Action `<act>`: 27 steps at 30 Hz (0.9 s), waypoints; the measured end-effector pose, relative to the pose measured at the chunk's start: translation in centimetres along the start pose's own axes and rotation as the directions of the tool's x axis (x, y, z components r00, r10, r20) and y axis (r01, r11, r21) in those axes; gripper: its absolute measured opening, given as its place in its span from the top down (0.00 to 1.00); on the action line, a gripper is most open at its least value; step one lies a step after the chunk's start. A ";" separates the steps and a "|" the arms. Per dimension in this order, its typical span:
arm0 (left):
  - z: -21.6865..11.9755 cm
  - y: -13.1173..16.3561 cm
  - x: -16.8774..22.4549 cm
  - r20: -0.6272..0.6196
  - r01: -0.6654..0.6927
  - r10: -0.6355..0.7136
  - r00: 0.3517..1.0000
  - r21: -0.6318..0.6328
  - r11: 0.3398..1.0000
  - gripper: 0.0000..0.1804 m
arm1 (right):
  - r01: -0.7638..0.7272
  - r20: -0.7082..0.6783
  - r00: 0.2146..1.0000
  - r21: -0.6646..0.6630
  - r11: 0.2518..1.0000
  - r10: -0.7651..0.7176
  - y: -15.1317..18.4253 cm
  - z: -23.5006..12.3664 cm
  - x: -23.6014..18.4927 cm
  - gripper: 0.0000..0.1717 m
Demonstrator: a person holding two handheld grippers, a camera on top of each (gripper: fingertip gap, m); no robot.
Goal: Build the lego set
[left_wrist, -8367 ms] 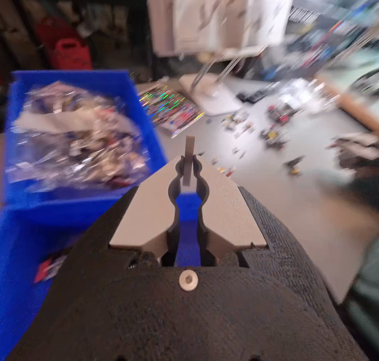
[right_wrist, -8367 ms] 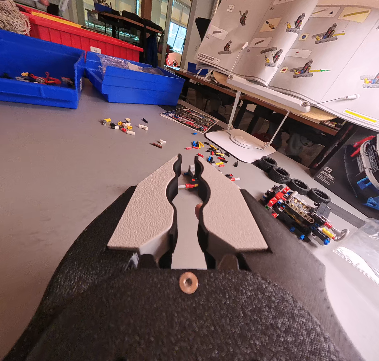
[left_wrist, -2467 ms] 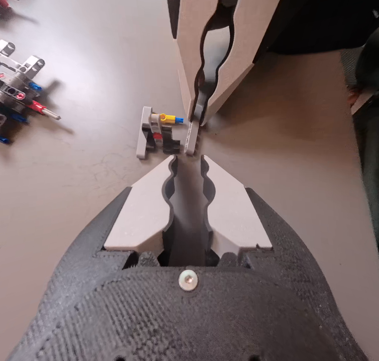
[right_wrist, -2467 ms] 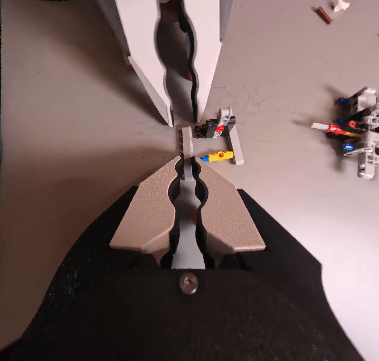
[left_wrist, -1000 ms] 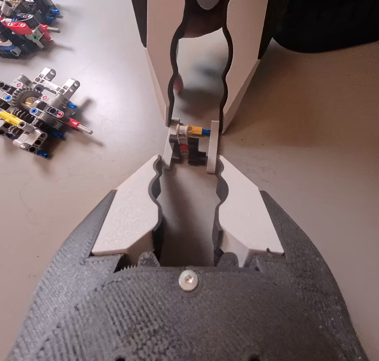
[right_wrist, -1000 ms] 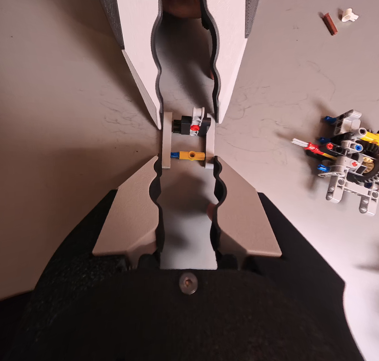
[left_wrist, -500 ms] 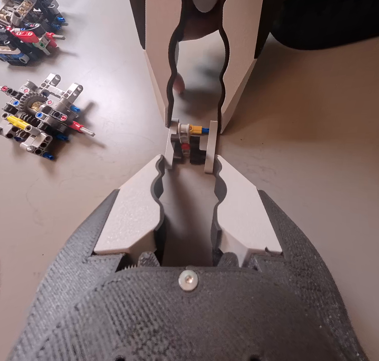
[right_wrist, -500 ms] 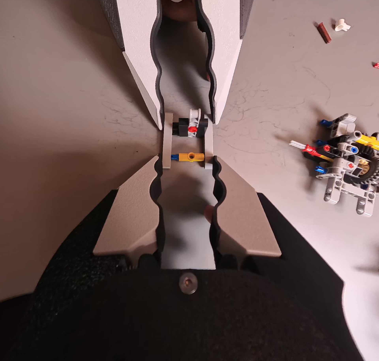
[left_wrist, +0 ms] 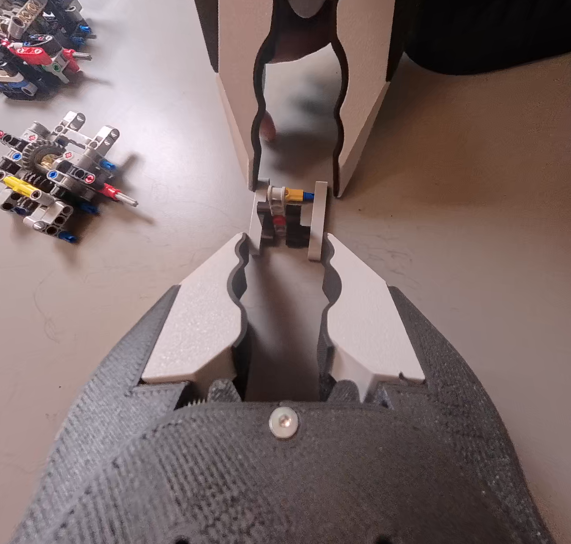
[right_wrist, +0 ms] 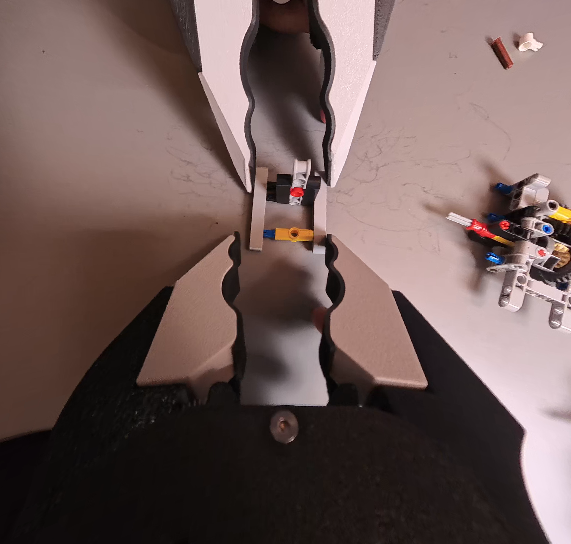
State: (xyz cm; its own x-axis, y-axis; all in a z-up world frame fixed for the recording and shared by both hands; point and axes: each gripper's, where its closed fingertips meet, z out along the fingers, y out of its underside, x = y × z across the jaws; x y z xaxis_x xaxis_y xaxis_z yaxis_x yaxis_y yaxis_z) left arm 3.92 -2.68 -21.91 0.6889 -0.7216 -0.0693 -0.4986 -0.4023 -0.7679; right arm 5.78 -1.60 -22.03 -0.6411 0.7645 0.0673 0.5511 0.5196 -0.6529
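Observation:
A small brick frame lies on the grey table: two grey beams (left_wrist: pixel 318 220) joined by a black block (right_wrist: pixel 282 189) and a yellow connector (right_wrist: pixel 293 233) with a blue pin. My left gripper (left_wrist: pixel 286 242) closes on the black-block end, both pads against the beams' outer sides. It also shows at the top of the right wrist view (right_wrist: pixel 289 183). My right gripper (right_wrist: pixel 281 240) faces it at the yellow-connector end with its jaws apart. Its left pad stands clear of the left beam (right_wrist: pixel 258 208), and its right pad is at the other beam's end. It shows at the top of the left wrist view (left_wrist: pixel 295 189).
A larger brick assembly with a gear (left_wrist: pixel 55 171) and another (left_wrist: pixel 34 50) lie left of the left gripper. The gear assembly also shows at the right of the right wrist view (right_wrist: pixel 525 235). A brown pin (right_wrist: pixel 500 56) and a white piece (right_wrist: pixel 530 45) lie far right. My left and right fingertips are right by each other.
The right gripper's jaws have widened, and a gap has appeared between its left pad and the beam. The left gripper keeps its hold. The frame has barely moved.

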 end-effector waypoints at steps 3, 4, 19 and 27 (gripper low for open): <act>0.0 0.0 0.0 0.000 0.002 -0.002 1.000 0.000 1.000 0.74 | -0.003 -0.003 1.000 -0.001 1.000 0.003 0.0 0.0 0.0 0.69; 0.0 0.0 0.0 0.000 0.001 -0.001 1.000 0.000 1.000 0.74 | -0.005 -0.012 1.000 0.000 1.000 0.005 0.0 0.0 0.2 0.71; -0.1 0.1 0.1 0.003 0.007 -0.007 1.000 -0.001 1.000 0.74 | -0.009 -0.014 1.000 0.001 1.000 0.009 -0.2 0.1 0.3 0.73; -0.2 0.1 0.2 0.009 -0.003 0.003 1.000 0.000 1.000 0.74 | -0.004 -0.004 1.000 0.000 1.000 0.004 -0.2 0.2 0.2 0.73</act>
State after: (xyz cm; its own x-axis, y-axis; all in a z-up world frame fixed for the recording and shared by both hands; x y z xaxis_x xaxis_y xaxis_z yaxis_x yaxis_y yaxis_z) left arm 3.93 -2.94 -21.89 0.6924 -0.7174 -0.0770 -0.5005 -0.4006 -0.7675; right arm 5.45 -1.60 -22.01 -0.6365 0.7684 0.0674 0.5542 0.5163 -0.6529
